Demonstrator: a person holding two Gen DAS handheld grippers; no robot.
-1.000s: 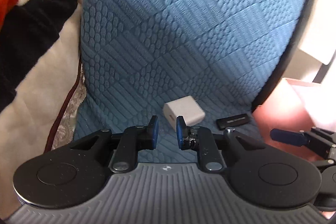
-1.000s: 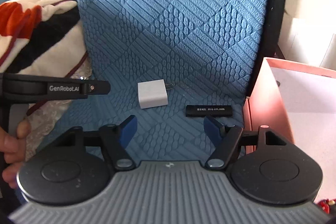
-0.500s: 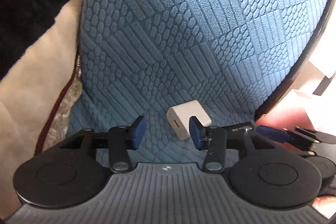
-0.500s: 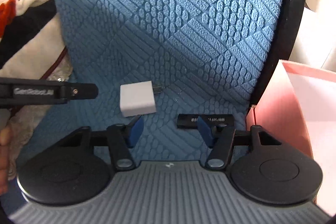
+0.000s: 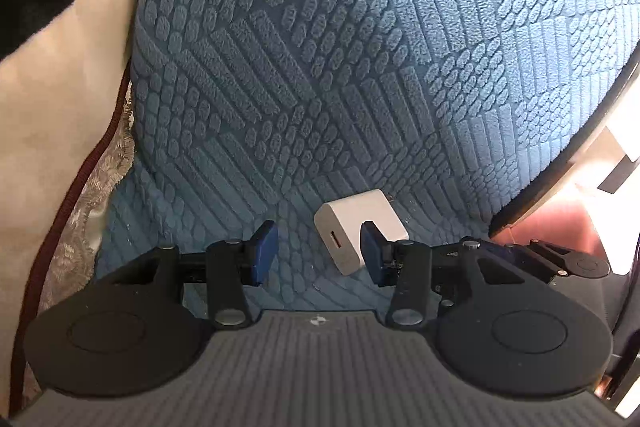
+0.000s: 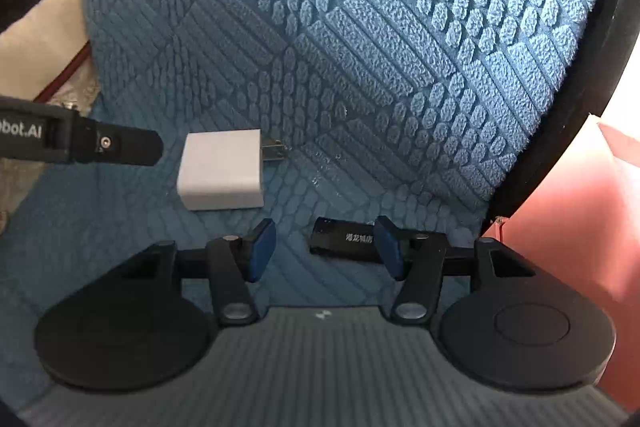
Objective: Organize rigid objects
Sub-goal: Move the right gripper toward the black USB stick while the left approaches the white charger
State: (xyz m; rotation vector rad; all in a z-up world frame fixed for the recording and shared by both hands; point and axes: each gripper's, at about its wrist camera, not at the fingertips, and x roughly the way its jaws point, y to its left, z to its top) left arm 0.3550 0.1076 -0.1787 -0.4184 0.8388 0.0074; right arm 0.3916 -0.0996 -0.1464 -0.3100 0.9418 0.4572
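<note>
**Left wrist view: charger half behind a finger, black stick half hidden in the other view**

Left wrist view shows the left gripper [image 5: 318, 253] spread wide, grasping nothing. A white charger [image 5: 352, 227] lies on the blue textured cushion [image 5: 320, 67] at lower centre; its right part is covered by the right-hand fingertip, so contact there cannot be judged. A pink box [image 5: 560, 219] is cut off at the right edge.

In the right wrist view the right gripper [image 6: 326, 251] is likewise released. A black USB stick [image 6: 344, 239] lies low in the frame, its right end hidden behind a fingertip, its print too small to read. The charger's prongs [image 6: 274, 149] point right.
</note>
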